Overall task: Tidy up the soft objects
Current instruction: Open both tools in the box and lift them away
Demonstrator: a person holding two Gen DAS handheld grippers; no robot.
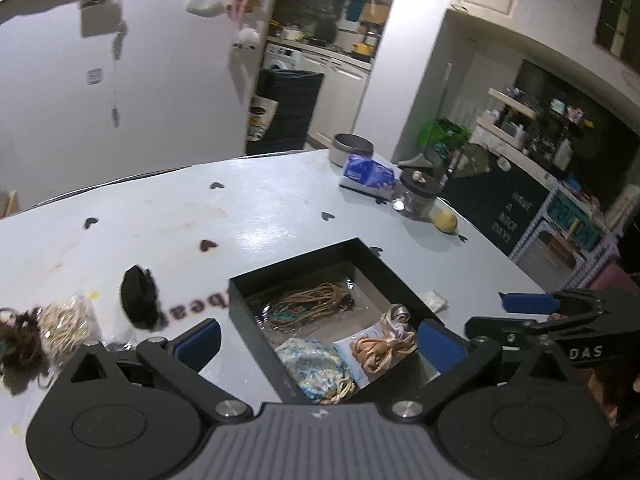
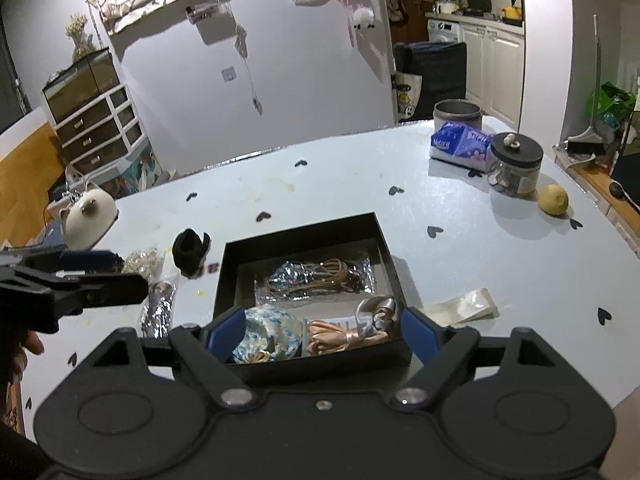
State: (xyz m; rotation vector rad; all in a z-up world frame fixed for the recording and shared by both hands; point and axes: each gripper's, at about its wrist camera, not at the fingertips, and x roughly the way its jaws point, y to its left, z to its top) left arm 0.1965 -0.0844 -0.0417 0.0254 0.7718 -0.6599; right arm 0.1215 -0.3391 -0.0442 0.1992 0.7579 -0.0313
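Observation:
A black open box (image 1: 244, 300) (image 2: 304, 236) sits on the pale table. In it lie a packet of tan cords (image 1: 312, 300) (image 2: 320, 276), a blue-white fabric pouch (image 1: 316, 364) (image 2: 268, 332) and a peach ribbon bundle (image 1: 384, 344) (image 2: 344, 336). Left of the box lie a black scrunchie (image 1: 138, 296) (image 2: 190, 252), a bag of pale hair ties (image 1: 66, 326) (image 2: 144, 260) and a dark brown hair tie bundle (image 1: 18, 336). My left gripper (image 1: 320, 340) is open and empty above the box's near left corner. My right gripper (image 2: 324, 328) is open and empty above the box's near edge.
At the back right of the table stand a grey tin (image 2: 456, 114), a tissue pack (image 2: 460, 144), a glass jar with black lid (image 2: 516, 164) and a lemon (image 2: 554, 200). A clear wrapper (image 2: 464, 306) lies right of the box. A white cat figure (image 2: 90, 214) sits at the left edge.

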